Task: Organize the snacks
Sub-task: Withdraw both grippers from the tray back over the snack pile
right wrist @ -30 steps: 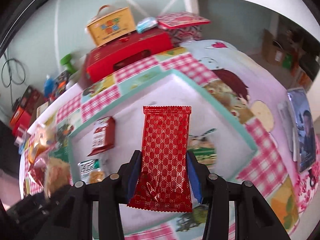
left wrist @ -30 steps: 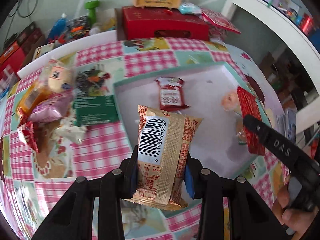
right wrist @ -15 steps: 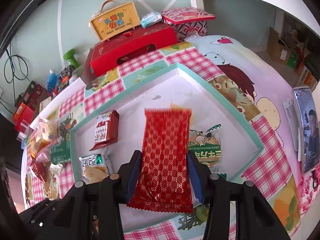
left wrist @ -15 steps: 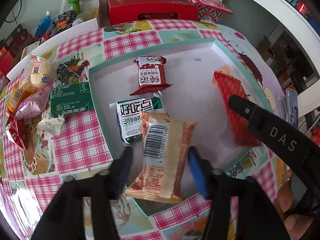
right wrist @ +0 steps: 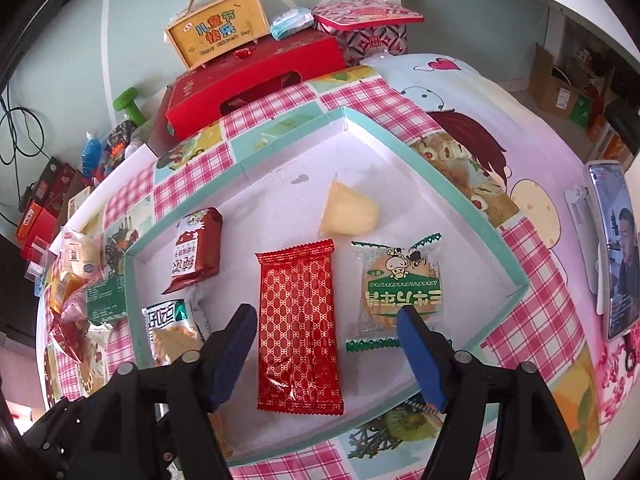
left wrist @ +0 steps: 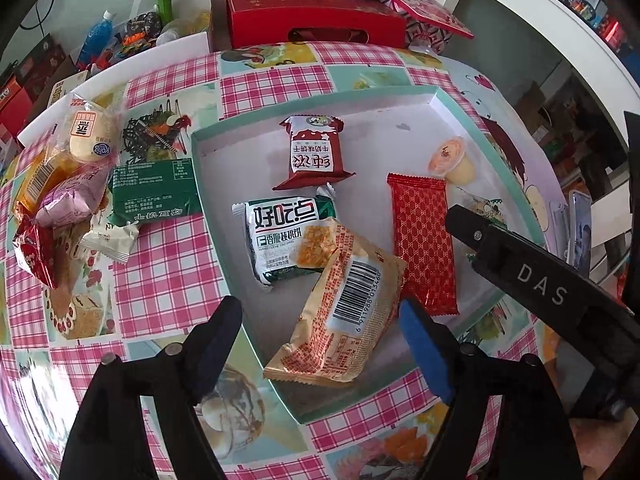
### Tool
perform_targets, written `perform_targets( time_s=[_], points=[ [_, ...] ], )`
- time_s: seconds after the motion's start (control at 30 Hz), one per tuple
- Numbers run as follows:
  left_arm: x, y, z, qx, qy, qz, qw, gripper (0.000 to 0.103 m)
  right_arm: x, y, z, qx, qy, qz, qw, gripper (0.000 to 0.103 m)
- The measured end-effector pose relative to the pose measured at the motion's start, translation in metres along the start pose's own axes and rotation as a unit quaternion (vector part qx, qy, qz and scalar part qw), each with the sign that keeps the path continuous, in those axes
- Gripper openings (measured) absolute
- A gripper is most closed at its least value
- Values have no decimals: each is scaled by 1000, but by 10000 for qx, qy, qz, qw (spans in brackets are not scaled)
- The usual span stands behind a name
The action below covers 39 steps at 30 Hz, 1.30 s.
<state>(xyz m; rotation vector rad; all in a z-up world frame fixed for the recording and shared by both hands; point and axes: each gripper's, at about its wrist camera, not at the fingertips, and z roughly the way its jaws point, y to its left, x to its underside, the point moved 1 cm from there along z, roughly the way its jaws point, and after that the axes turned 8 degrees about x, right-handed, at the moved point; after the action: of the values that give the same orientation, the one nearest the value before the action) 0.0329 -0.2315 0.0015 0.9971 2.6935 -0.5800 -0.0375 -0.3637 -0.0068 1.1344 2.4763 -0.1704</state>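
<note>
On the bench (left wrist: 168,264) sits a tray (right wrist: 472,216) holding six snacks: the patterned packet (right wrist: 298,320) mid-tray, the cookie pack (right wrist: 394,280) toward its right edge, the jelly cup (right wrist: 348,212) behind. Loose snacks (left wrist: 76,184) lie off the tray's left edge.

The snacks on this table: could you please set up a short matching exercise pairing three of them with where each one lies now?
Things:
1. gold barcode packet
2. plain red patterned wrapper
3. dark green flat packet

Places:
A. on the checked tablecloth, outside the tray
B. flat on the tray floor, beside the cartoon biscuit pack
C. leaning on the green-and-white biscuit pack in the tray

Pairs: 1-C, 2-B, 3-A
</note>
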Motion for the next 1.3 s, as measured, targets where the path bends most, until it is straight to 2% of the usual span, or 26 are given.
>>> perform_targets(
  time_s=[0.17,0.4,0.43,0.5,0.6,0.7,0.9,1.3],
  points=[
    [-1,10,-6,-85,-67,-174,9998,82,0,-2,1,13,13,52,10000,83],
    [-7,52,-20,-241,-335,-918,9949,83,1,-1,4,72,33,5,10000,94],
    [-7,60,-22,-307,-386,-1059,9932,83,1,0,4,79,26,-7,10000,97],
    [-7,76,-25,-537,-500,-1337,9883,95,2,2,4,85,0,-41,10000,103],
    [-5,101,-30,-919,-671,-1779,9775,98,3,6,3,77,-69,-127,9999,103],
    [-1,121,-33,-1100,-750,-2105,9685,102,3,10,3,106,-110,-206,9997,103],
    [4,142,-37,-1159,-776,-2313,9628,102,5,19,3,139,-127,-387,9991,103],
    [8,151,-35,-1118,-627,-2372,9630,102,15,55,-8,82,-302,-864,9958,103]
  ],
)
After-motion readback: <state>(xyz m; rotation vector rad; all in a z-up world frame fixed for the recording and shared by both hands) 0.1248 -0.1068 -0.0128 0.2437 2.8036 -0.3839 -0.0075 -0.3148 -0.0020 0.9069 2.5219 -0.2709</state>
